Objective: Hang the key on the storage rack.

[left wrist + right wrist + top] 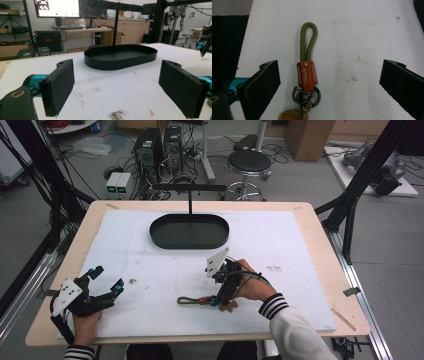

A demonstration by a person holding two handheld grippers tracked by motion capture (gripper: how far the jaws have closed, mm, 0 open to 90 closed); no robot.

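Presently, the right gripper (218,296) hangs just above the keychain (192,300) near the front middle of the white mat (300,250), its jaws spread wide and clasping nothing. In the right gripper view the two black pads stand well apart, with the keychain lying flat on the mat between them, nearer the left pad and touching neither. The keychain consists of an olive cord loop (308,41) pointing away from the gripper, a brown leather sleeve (306,74) with white stitching, and dark metal rings (305,96) at the near end; a tan leather tag (292,115) is attached below the rings, partly cut off by the frame edge. The right hand (252,282) grips the tool from the right, a striped cuff behind it.

The left gripper (102,282) sits at the front left corner of the mat, held by the left hand (87,322), well apart from the keychain. Its jaws are likewise wide and hold nothing; in the left gripper view the pads frame bare mat.

Beyond both grippers, a black oval tray (189,231) rests on the far middle of the mat. A thin black post (190,202) rises at its far side and carries a horizontal bar (189,187). The mat lies on a wooden table (320,227). Minor dirt marks show on the mat surface.
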